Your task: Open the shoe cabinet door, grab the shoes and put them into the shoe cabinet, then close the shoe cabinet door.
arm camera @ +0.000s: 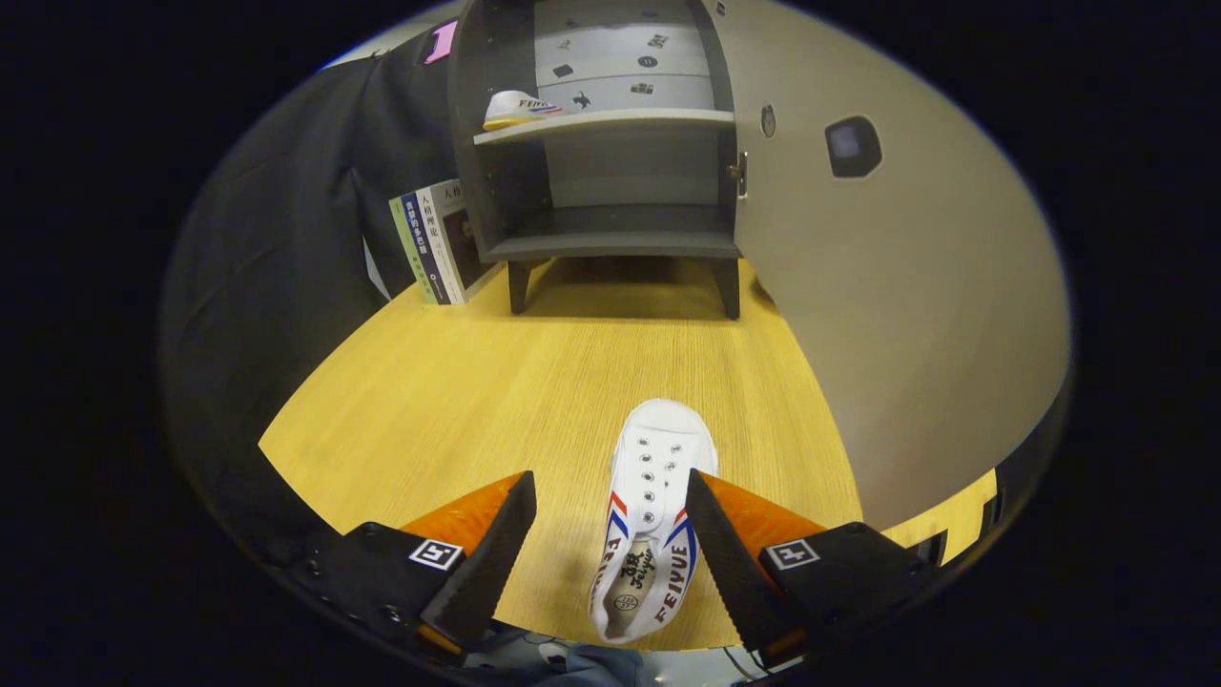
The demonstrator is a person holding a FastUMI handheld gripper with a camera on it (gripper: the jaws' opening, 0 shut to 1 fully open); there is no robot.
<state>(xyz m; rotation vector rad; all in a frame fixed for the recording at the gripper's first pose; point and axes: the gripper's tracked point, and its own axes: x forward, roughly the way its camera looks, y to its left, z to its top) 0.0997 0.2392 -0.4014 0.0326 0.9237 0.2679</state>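
Observation:
A white canvas shoe (649, 515) with red and blue side stripes lies on the wooden tabletop (477, 382), toe pointing away from me. It sits between my fingers, close against the right one, with a wide gap to the left one. My gripper (610, 491) is open and neither finger presses on the shoe. Straight ahead stands the dark grey shoe cabinet (610, 239) on short legs. Its door (887, 286) is swung wide open to the right. A second white shoe (515, 108) rests on the cabinet's upper shelf (620, 120), at its left end. The lower shelf holds nothing.
Several books (434, 243) lean against the cabinet's left side. The open door reaches forward along the right side of the table. Bare wood lies between the shoe and the cabinet.

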